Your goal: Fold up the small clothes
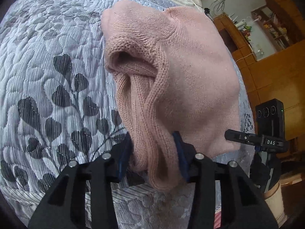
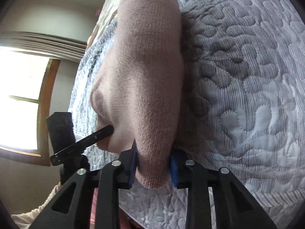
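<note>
Both grippers are clamped on the pink knit (image 1: 171,72): left gripper (image 1: 154,156) on a bunched edge, right gripper (image 2: 153,164) on another, holding it just over the bed (image 1: 47,76). Mid-fold, I judge; next, lay the edge over evenly and release.

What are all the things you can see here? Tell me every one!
Knitted garment: one, pink, bunched on the bed, gripped at two places.
Quilt: one, grey-blue striped with leaf pattern, covering the bed.
Window: one, bright, wooden frame, at the left in the right wrist view.
Wooden shelves: brown, at the far right in the left wrist view, holding small items.
Left tool: one, black with blue pads, shut on the garment.
Right tool: one, black with blue pads, shut on the garment.
</note>
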Available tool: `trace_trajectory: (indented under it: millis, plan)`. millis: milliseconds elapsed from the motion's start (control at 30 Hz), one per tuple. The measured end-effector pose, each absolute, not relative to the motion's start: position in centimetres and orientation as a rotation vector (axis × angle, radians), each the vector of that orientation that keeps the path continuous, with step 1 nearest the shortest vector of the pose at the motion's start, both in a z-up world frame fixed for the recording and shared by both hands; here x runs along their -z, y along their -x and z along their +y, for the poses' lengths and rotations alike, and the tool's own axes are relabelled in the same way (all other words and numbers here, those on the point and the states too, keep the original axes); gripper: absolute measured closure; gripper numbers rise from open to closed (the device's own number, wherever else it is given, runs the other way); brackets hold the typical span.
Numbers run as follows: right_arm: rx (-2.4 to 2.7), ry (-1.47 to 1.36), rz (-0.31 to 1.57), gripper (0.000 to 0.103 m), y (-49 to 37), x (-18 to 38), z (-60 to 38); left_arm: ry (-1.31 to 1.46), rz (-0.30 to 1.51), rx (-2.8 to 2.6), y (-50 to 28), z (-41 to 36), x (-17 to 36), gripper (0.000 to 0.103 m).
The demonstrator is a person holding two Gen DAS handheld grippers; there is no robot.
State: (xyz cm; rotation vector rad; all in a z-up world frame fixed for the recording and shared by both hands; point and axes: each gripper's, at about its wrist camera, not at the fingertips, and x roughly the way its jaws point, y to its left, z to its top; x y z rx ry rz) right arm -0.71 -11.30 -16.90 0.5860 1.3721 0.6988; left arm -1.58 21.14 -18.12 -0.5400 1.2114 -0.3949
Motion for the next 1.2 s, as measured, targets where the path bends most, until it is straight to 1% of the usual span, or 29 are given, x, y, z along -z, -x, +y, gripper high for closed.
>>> trace_trajectory:
  millis: [33, 100, 167, 267, 367, 400, 467, 533, 567, 600, 633, 667, 700, 733, 767, 833, 900, 967, 1000, 1033, 1133, 1200]
  plan:
    - [-0.715, -0.591, 1.357, 0.079, 0.8, 16.0, -11.4, 0.577, 1.214, 0.407, 1.7, 21.4, 17.9, 0.073]
    - [-0.718, -0.56, 1.336, 0.079, 0.9, 14.4, -11.6, 0.64, 1.206, 0.435, 2.1, 22.0, 17.2, 0.075]
    - [-0.715, -0.542, 1.35, 0.079, 0.7, 13.8, -11.3, 0.618, 1.202, 0.438, 2.5, 22.0, 16.7, 0.075]
    - [-0.682, -0.469, 1.382, 0.079, 0.4, 14.5, -9.9, 0.582, 1.221, 0.415, 2.7, 21.8, 17.5, 0.074]
    - [-0.645, -0.453, 1.395, 0.078, 0.6, 15.8, -9.6, 0.584, 1.228, 0.396, 2.9, 21.7, 18.8, 0.069]
    - [-0.633, -0.457, 1.396, 0.077, 0.6, 16.2, -9.6, 0.587, 1.226, 0.395, 3.1, 21.7, 19.2, 0.066]
    - [-0.613, -0.471, 1.396, 0.073, 0.6, 17.0, -9.6, 0.595, 1.217, 0.4, 3.6, 22.0, 19.6, 0.065]
    - [-0.592, -0.458, 1.394, 0.062, 0.8, 17.5, -9.7, 0.588, 1.21, 0.398, 4.2, 22.1, 19.4, 0.061]
    - [-0.581, -0.446, 1.393, 0.06, 0.9, 17.4, -9.5, 0.581, 1.211, 0.394, 4.4, 22.0, 19.2, 0.06]
    - [-0.57, -0.431, 1.385, 0.055, 1.2, 16.9, -8.9, 0.566, 1.212, 0.384, 4.8, 22.0, 18.8, 0.057]
    - [-0.554, -0.402, 1.37, 0.052, 1.5, 16.3, -8.7, 0.54, 1.21, 0.369, 5.2, 21.7, 18.3, 0.052]
    - [-0.538, -0.362, 1.354, 0.052, 1.7, 15.8, -8.7, 0.508, 1.204, 0.353, 5.6, 21.5, 17.8, 0.049]
    - [-0.518, -0.32, 1.338, 0.047, 1.9, 15.4, -8.7, 0.476, 1.196, 0.339, 6.2, 21.2, 17.1, 0.048]
    - [-0.491, -0.275, 1.319, 0.038, 2.4, 14.5, -8.4, 0.449, 1.189, 0.328, 6.7, 21.1, 16.5, 0.048]
    - [-0.469, -0.236, 1.296, 0.034, 2.8, 13.6, -8.0, 0.428, 1.182, 0.32, 7.2, 21.0, 15.8, 0.047]
    - [-0.436, -0.176, 1.257, 0.021, 3.8, 11.8, -7.6, 0.388, 1.164, 0.286, 8.0, 20.8, 14.3, 0.036]
    - [-0.4, -0.125, 1.224, 0.015, 4.8, 10.2, -7.5, 0.343, 1.139, 0.251, 9.0, 20.7, 12.6, 0.034]
    - [-0.363, -0.084, 1.191, 0.014, 5.7, 8.5, -7.0, 0.303, 1.129, 0.219, 9.6, 20.5, 11.0, 0.031]
    - [-0.344, -0.071, 1.181, 0.012, 6.1, 7.8, -6.9, 0.285, 1.124, 0.202, 10.0, 20.3, 10.2, 0.022]
    - [-0.322, -0.062, 1.172, 0.011, 6.5, 7.1, -6.7, 0.267, 1.115, 0.184, 10.5, 20.3, 9.4, 0.019]
    - [-0.296, -0.039, 1.121, 0.011, 8.0, 4.9, -6.8, 0.216, 1.071, 0.152, 11.9, 19.4, 7.2, 0.018]
    - [-0.27, -0.02, 1.1, 0.008, 9.1, 3.5, -6.7, 0.193, 1.06, 0.125, 12.6, 19.1, 6.0, 0.017]
